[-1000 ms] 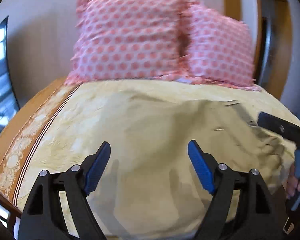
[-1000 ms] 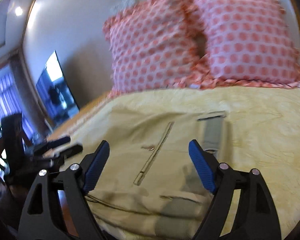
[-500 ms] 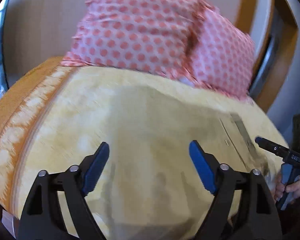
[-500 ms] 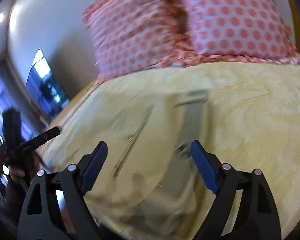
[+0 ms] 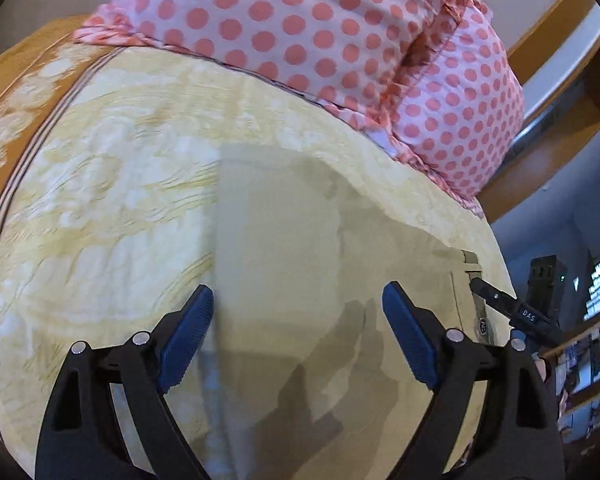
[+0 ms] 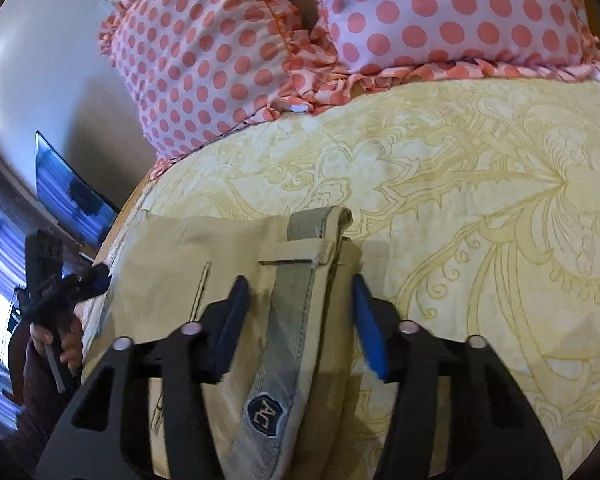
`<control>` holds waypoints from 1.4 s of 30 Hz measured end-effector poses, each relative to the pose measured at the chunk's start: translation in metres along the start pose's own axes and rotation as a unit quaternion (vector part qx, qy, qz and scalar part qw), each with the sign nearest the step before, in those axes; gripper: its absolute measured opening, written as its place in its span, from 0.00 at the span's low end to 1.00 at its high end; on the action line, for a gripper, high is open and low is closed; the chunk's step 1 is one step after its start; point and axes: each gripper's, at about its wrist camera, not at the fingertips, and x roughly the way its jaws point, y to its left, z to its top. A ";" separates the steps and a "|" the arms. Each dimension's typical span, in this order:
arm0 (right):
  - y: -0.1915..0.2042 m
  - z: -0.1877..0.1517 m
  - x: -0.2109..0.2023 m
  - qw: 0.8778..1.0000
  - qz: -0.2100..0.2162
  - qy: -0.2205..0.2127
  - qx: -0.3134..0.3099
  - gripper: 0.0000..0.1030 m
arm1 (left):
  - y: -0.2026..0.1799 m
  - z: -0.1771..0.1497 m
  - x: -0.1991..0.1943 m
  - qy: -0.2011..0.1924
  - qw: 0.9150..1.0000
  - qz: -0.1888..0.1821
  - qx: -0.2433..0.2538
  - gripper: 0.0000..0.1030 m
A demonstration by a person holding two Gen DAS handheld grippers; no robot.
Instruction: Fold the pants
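Both my hand-held grippers hang released over the flat beige cotton pants on the bed.

My left hand-held gripper is spread wide with pant cloth straight ahead and under it. My right hand-held gripper is also released, its blue pads either side of the grey webbing belt at the waistband. Beyond both, two pink polka-dot pillows rest on the yellow patterned bedspread.

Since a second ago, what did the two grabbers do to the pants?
Both dropped closer to the khaki pants. The right gripper came down over the grey waistband, its fingers narrower around it but not clamped. The left gripper stayed wide open. Pillows and bedspread stayed put.
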 end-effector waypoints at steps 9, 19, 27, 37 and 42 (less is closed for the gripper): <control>-0.010 0.008 0.005 0.999 0.034 0.001 0.023 0.32 | 0.007 0.025 0.020 0.011 1.000 -0.006 -0.003 0.85; -0.020 0.029 0.009 0.993 0.107 0.009 0.053 0.14 | 0.030 0.038 0.024 0.006 0.996 -0.059 -0.063 0.07; -0.033 0.094 0.017 0.993 0.102 -0.049 0.041 0.14 | 0.005 0.099 0.045 -0.033 0.998 -0.034 -0.037 0.06; -0.056 0.097 0.035 0.997 -0.034 -0.024 0.063 0.50 | 0.000 0.115 0.083 -0.016 0.997 0.074 -0.013 0.29; -0.030 0.072 -0.014 0.996 0.050 -0.060 0.051 0.67 | -0.023 0.080 0.026 -0.060 0.996 0.066 0.027 0.29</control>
